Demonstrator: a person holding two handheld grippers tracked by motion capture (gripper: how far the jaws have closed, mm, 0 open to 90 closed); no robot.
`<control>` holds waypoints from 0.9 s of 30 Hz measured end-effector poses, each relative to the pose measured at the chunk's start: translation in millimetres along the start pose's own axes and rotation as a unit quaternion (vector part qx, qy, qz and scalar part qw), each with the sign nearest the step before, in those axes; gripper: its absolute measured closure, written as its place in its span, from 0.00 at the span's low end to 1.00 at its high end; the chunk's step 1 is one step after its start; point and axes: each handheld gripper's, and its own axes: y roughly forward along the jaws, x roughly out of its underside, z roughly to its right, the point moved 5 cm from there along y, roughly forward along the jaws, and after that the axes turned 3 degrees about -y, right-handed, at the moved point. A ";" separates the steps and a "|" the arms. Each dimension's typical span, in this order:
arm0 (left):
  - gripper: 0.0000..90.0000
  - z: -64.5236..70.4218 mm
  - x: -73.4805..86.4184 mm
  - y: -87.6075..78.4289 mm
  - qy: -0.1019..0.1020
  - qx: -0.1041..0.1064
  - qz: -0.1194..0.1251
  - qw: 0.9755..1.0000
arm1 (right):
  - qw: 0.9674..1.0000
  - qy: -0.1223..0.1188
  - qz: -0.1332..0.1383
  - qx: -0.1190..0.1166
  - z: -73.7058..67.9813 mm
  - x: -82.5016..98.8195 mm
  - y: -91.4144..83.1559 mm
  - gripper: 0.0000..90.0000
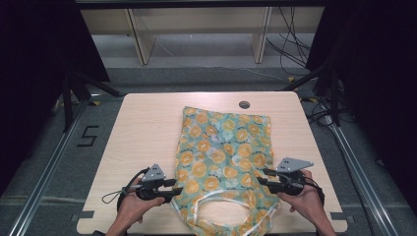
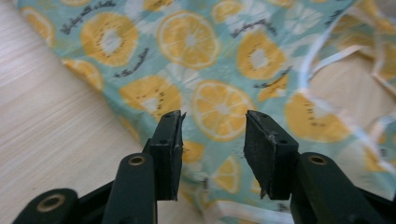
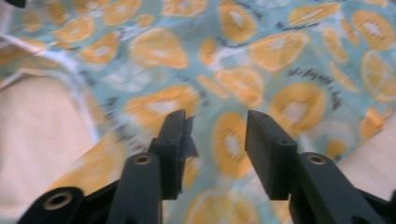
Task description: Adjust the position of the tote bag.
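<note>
A teal garment (image 1: 221, 162) printed with orange citrus slices is spread flat on the middle of the light wooden table (image 1: 142, 132), its white-trimmed neck opening turned toward the near edge. The left gripper (image 1: 177, 189) is held at the garment's left side near that opening; its jaws are seen parted above the cloth in the left gripper view, and nothing is pinched between them. The right gripper (image 1: 262, 178) is held at the garment's right side, likewise parted over the printed fabric, with nothing gripped. A round hole (image 1: 244, 104) is seen in the table beyond the garment's far edge.
</note>
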 end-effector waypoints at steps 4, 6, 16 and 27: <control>0.61 11.8 -0.4 -6.5 0.006 0.011 0.008 1.000 | 1.000 0.002 0.012 -0.022 -16.1 4.0 -11.5 0.59; 0.59 16.9 0.8 -8.6 0.008 0.014 0.007 1.000 | 1.000 0.005 0.009 -0.024 -24.5 4.8 -14.3 0.54; 0.50 35.3 3.0 -7.5 0.016 0.042 0.002 0.999 | 0.999 -0.004 -0.013 -0.028 -52.1 -3.4 3.3 0.43; 0.41 38.1 6.3 -3.0 0.032 0.043 -0.013 0.998 | 0.999 -0.010 -0.036 -0.019 -53.4 -5.1 16.9 0.46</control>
